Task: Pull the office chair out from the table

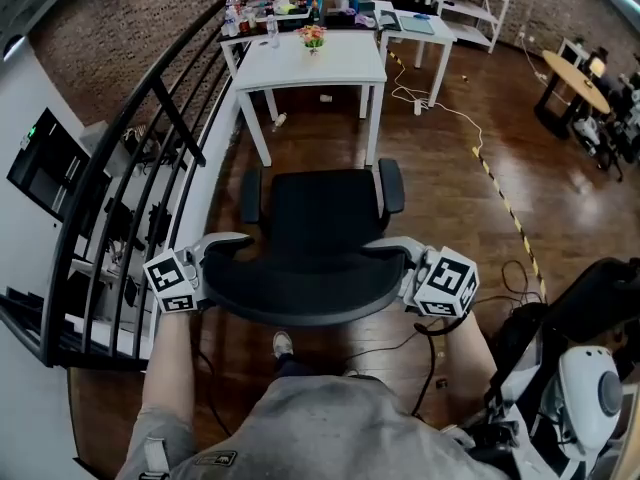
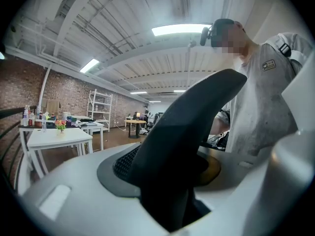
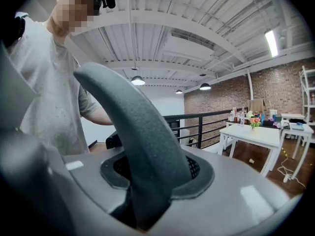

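The black office chair (image 1: 320,213) stands on the wooden floor, well back from the white table (image 1: 310,63), with its seat facing the table. Its curved backrest (image 1: 300,286) is nearest to me. My left gripper (image 1: 225,248) is shut on the backrest's left end and my right gripper (image 1: 395,253) on its right end. In the left gripper view the dark backrest edge (image 2: 187,127) rises between the grey jaws. The right gripper view shows the same edge (image 3: 142,141) clamped between that gripper's jaws. Both armrests show beside the seat.
A black metal railing (image 1: 130,168) runs along the left. A small flower pot (image 1: 313,36) and bottles stand on the table. A white cable (image 1: 440,108) and yellow-black tape (image 1: 500,198) cross the floor on the right. Equipment (image 1: 590,388) stands at lower right.
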Motion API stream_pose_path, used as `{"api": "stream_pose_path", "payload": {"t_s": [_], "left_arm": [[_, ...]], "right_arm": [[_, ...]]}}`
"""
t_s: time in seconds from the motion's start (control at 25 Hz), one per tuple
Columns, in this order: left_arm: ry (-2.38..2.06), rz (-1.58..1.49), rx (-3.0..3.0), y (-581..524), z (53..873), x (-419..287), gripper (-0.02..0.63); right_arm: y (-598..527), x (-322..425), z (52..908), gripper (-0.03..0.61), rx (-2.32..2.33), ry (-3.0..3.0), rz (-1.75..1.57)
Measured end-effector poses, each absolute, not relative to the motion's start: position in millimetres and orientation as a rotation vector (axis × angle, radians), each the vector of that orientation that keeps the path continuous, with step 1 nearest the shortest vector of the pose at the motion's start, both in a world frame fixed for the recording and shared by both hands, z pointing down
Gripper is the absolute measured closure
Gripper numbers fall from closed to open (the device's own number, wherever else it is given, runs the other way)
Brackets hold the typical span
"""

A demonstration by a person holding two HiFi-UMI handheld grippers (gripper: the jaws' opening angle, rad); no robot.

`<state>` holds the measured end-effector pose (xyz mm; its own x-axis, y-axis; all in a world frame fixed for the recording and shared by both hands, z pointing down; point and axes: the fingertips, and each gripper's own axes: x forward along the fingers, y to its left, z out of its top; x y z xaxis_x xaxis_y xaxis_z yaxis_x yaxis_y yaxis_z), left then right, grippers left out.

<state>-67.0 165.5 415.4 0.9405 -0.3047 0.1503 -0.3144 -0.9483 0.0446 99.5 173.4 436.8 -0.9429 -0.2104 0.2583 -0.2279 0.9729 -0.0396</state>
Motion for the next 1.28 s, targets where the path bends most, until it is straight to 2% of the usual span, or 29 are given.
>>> {"api": "stream_pose_path", "payload": {"t_s": [0.64, 0.92, 1.04, 1.28], "left_arm": [[-0.435, 0.216, 3.056, 185, 415, -77, 0.383], [-0.698, 0.041, 3.046, 185, 402, -94, 0.307], [-0.861, -0.033, 2.995, 188, 405, -119, 0.302], [-0.967, 0.021, 2.848, 211, 446, -143, 0.316]], "right_arm": [[195, 91, 437, 0.391, 0.396, -2.867, 0.068], [189, 110, 430, 0.268, 0.657, -2.855, 0.026], [191, 138, 432, 0.236, 0.807, -2.849, 0.059], [210, 178, 456, 0.23, 0.944, -2.786, 0.203]]}}
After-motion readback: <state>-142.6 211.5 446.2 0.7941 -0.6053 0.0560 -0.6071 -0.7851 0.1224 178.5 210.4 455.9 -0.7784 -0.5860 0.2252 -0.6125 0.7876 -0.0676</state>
